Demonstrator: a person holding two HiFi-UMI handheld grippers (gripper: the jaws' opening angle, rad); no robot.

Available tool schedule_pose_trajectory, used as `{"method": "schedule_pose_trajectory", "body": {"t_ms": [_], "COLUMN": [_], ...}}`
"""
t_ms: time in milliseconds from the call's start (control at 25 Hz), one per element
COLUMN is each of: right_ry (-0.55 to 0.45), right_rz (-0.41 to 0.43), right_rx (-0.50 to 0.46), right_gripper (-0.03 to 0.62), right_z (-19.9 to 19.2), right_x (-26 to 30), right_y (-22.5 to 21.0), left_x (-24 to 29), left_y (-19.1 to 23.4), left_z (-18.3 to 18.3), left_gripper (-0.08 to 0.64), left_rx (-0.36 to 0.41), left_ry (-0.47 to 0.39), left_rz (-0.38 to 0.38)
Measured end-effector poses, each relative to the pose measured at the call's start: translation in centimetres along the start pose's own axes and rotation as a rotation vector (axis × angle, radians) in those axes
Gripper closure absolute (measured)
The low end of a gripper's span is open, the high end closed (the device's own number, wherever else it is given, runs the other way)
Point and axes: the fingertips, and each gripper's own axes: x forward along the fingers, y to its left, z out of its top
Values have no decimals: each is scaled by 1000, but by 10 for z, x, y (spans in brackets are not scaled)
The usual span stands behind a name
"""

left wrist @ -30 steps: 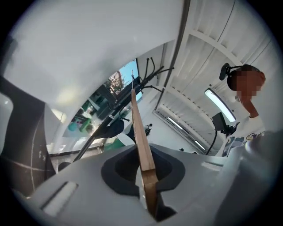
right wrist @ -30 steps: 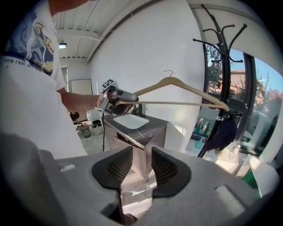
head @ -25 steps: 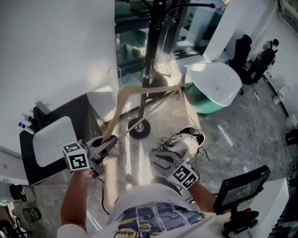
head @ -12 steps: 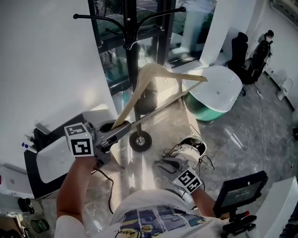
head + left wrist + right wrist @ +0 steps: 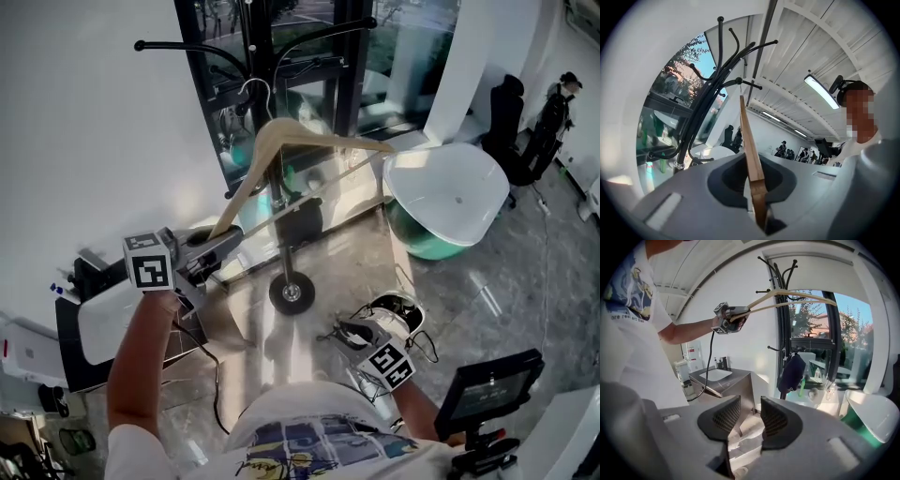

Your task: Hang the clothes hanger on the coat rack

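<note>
The person stands facing a black coat rack (image 5: 255,56) by the window and holds a gripper in each hand. The left gripper (image 5: 228,241) is raised at arm's length and points about level. Its jaws are pressed tight on one end of a wooden hanger (image 5: 274,133), and in the left gripper view the wooden arm (image 5: 751,149) runs straight up out of the pinch between them. The hanger is in the air in front of the rack. Its shoulders spread to the right towards the window, and its lower bar slants up from the gripper. Its metal hook (image 5: 253,89) sticks up at the top, close beside the rack's pole and just below the curved arms. I cannot tell from here whether it touches any of them. The right gripper view sees this from below: the left gripper (image 5: 735,315) clamps the near tip, and the hanger (image 5: 799,296) reaches across to the top of the rack (image 5: 781,319). A dark bag (image 5: 791,373) hangs lower down on the same pole. The right gripper (image 5: 351,332) is held low near the person's waist and tilts down towards the shiny floor. Its two pads stand a little apart, with only floor visible in the gap between them (image 5: 744,420). A round white seat with a green underside (image 5: 450,187) stands to the right of the rack, and a steel cabinet (image 5: 723,380) stands against the wall on the left.
</note>
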Motion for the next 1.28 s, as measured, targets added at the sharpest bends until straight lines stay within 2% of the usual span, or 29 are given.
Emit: {"method": "schedule_pose_trajectory", "body": {"t_ms": [360, 800, 1000, 1280], "right_ry": [12, 0, -11, -22], "right_rz": [46, 64, 57, 67], "right_rx": [-42, -66, -71, -56], "right_gripper": [459, 459, 459, 459], "right_z": [7, 8, 15, 16], "right_x": [1, 2, 1, -1], "right_y": [-47, -55, -58, -49], "left_x": [11, 3, -1, -6], "left_y": [57, 96, 113, 129], "left_z": [-4, -27, -25, -23], "left_gripper": [540, 535, 521, 472], "left_rx": [0, 48, 97, 102], "left_ry": [-43, -67, -82, -109], "left_rz": [89, 163, 245, 348]}}
